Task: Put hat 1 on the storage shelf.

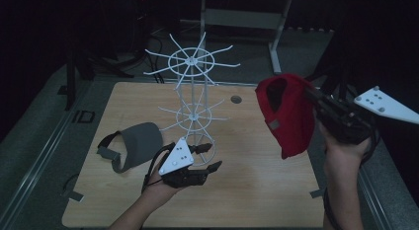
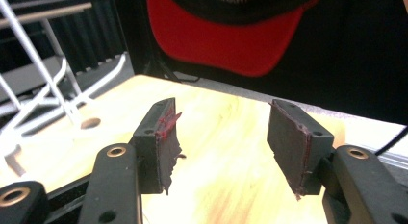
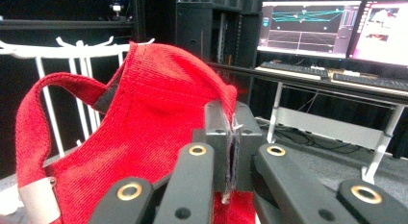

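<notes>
Red cap point(image 1: 289, 114) lifted clear of the table point(image 1: 257, 190), pinched at its fabric by the right gripper point(image 3: 231, 152), jaws pressed tight together on the cloth. Hanging to the right of the white wire rack point(image 1: 191, 99), near its upper ring of hooks but apart from it; not yet hung. Grey cap point(image 1: 133, 145) lying flat on the table left of the rack's foot, untouched. Left gripper point(image 1: 210, 158) low over the table just in front of the rack's base, jaws about half open, nothing between the pads point(image 2: 161, 142). In the left gripper view, red cap overhead and well beyond the jaws. Judged about midway: one cap picked up, hanging on a hook left, grey cap likely to follow.
</notes>
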`<state>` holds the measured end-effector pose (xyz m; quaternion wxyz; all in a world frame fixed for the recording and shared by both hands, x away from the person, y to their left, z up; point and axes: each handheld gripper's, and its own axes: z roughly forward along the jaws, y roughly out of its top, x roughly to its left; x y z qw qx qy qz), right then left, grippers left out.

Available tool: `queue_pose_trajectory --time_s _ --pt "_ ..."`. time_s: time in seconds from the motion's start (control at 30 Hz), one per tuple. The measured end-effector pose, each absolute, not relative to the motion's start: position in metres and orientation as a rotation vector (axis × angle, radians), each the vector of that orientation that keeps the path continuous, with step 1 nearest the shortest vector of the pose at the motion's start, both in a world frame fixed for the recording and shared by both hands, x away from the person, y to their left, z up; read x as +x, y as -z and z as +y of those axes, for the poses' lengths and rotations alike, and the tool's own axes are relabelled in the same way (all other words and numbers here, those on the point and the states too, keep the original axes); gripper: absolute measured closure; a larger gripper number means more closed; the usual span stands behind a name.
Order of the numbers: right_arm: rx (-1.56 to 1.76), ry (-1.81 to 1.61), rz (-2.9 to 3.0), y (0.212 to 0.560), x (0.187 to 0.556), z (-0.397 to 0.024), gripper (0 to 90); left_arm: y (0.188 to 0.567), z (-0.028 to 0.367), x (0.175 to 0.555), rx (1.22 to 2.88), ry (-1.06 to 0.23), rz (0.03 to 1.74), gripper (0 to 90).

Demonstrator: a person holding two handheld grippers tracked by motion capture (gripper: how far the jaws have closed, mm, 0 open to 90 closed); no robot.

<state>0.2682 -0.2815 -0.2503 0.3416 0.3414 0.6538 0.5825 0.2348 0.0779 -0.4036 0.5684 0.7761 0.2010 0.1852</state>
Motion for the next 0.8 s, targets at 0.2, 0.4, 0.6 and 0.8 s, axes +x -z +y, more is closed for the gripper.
queue_pose_trajectory --time_s 0.2,0.4,0.6,0.8 --pt "0.916 -1.522 1.677 0.237 0.288 -0.274 87.9 0.422 0.089 0.230 1.805 -0.422 0.507 44.9" --pt "0.925 -1.494 1.685 0.227 0.306 -0.259 87.9 0.438 0.097 0.224 1.815 -0.423 0.529 45.1" --pt "0.946 -1.516 1.680 0.218 0.322 -0.248 87.9 0.451 0.103 0.221 1.807 -0.425 0.558 45.1" --pt "0.942 -1.511 1.707 0.217 0.331 -0.233 87.9 0.459 0.109 0.220 1.794 -0.420 0.587 45.1"
